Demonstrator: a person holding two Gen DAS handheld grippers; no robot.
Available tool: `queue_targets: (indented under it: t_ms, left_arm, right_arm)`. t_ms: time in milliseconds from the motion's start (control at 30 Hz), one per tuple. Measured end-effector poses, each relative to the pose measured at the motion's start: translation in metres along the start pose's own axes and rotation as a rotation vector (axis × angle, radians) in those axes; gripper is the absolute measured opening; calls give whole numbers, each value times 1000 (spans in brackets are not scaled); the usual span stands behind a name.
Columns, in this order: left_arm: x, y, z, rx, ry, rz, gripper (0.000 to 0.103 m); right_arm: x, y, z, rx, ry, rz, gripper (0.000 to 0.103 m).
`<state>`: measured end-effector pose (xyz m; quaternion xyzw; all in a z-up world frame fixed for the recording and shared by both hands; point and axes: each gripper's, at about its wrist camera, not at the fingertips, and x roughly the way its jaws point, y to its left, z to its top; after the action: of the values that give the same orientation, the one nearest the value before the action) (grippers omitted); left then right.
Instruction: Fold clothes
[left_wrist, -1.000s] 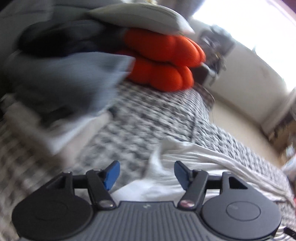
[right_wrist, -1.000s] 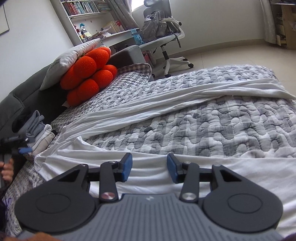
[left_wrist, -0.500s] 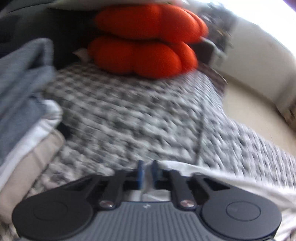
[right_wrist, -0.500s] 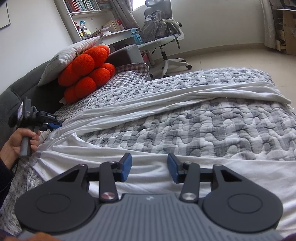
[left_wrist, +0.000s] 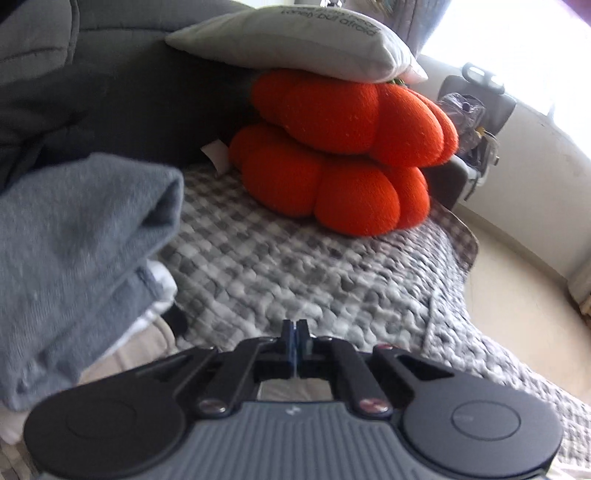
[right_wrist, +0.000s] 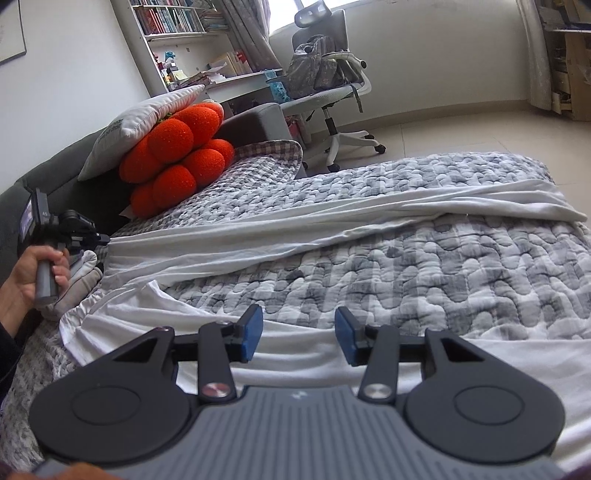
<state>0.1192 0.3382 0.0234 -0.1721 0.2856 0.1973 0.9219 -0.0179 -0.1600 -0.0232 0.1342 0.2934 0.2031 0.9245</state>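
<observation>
White garment (right_wrist: 332, 229) lengthwise across quilt (right_wrist: 443, 273)

Not much to read from where I hold my claws. The grey pillow (left_wrist: 295, 40) on top of the orange cushion carries dark print along its far edge; it stands upside down to me, and I make out only "afraid" at the right end, with a blurred word or two before it. In my right view the same print is too small to read. The spines on the bookshelf (right_wrist: 168, 18), far left, are unreadable.
</observation>
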Motion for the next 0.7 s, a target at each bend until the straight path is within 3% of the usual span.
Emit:
queue_targets:
  t_ms: [167,367,400,433,500,567,700]
  left_arm:
    - [3,7,15,-26,-53,57,0]
    - [20,-7,7,58,39,61,4]
    - [20,-7,6,67,46,65,13]
    - [15,-8,5,94,31,73,34]
    - [-3,-8,1,160,-24,94,58]
    - [-27,-5,-3,201,-52,81,59]
    - [-84,26,-24,109,-3,0,67]
  right_arm:
    - [-5,-1,2,3,-27,-2,48]
    - [4,3,-1,0,-17,-10,48]
    - [4,3,-1,-4,-18,-14,48]
    - [3,4,-2,-8,-20,-17,48]
    - [1,4,-3,-12,-24,-22,48]
    - [-1,1,-3,-4,-29,-27,48]
    - [-8,-3,-3,20,-48,-26,48]
